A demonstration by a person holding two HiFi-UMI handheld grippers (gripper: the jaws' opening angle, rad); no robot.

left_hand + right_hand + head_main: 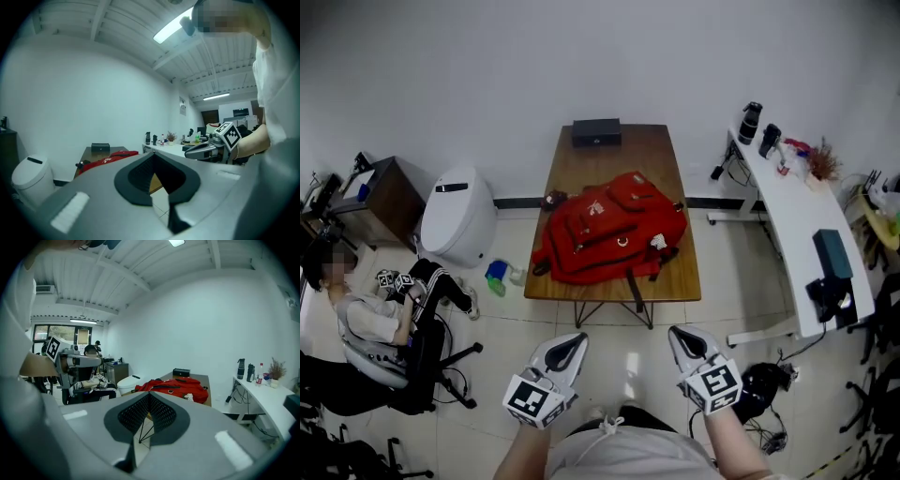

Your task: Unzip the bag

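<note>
A red backpack (609, 230) lies flat on the wooden table (661, 159), a black strap hanging over the near edge. It shows too in the left gripper view as a red backpack (108, 160) and in the right gripper view as a red backpack (176, 385). My left gripper (574, 343) and right gripper (679, 337) hang side by side in front of my body, well short of the table. Both are shut with nothing between their tips. The bag's zips are too small to make out.
A black box (596, 132) sits at the table's far end. A curved white desk (797, 220) with bottles stands to the right. On the left are a white bin (457, 216), a dark cabinet (380, 197) and a seated person (380, 314). Bare tiled floor separates me from the table.
</note>
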